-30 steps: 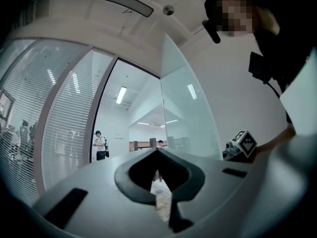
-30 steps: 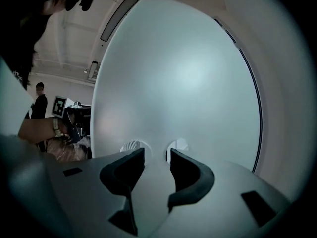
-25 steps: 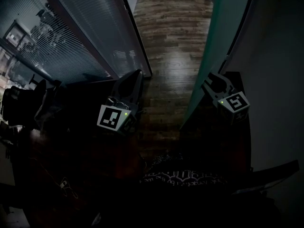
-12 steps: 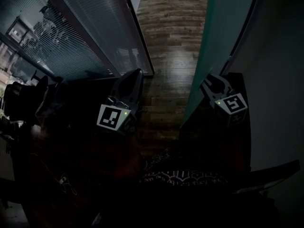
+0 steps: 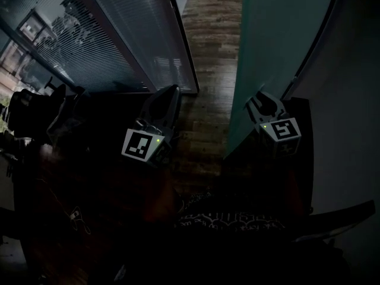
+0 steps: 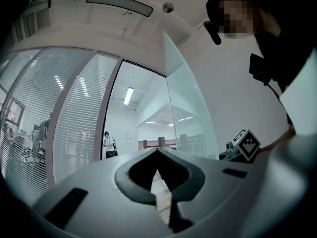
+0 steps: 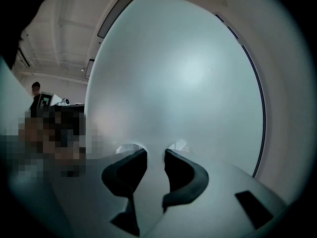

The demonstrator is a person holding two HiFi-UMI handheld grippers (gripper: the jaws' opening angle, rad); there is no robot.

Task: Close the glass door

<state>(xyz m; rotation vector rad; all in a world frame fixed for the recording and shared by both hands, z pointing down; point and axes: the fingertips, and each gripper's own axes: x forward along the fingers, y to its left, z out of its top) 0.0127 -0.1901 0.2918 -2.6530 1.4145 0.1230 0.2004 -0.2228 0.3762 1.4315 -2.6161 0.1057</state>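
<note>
At the glass door [image 5: 279, 34], the right gripper [image 5: 263, 103] has its jaws apart, just narrowed, nothing between them; the left gripper [image 5: 169, 94] is pressed together. The door is probably heavy, stiff and slick: push flat near its free edge.

Dim, underexposed head view; bright, fisheye-warped gripper views

Head view steeply down, 2 gripper views forward — sharing glass door [image 5: 273, 40]

Frosted, teal-tinted glass door [image 5: 270, 46] — upright, standing open.
</note>
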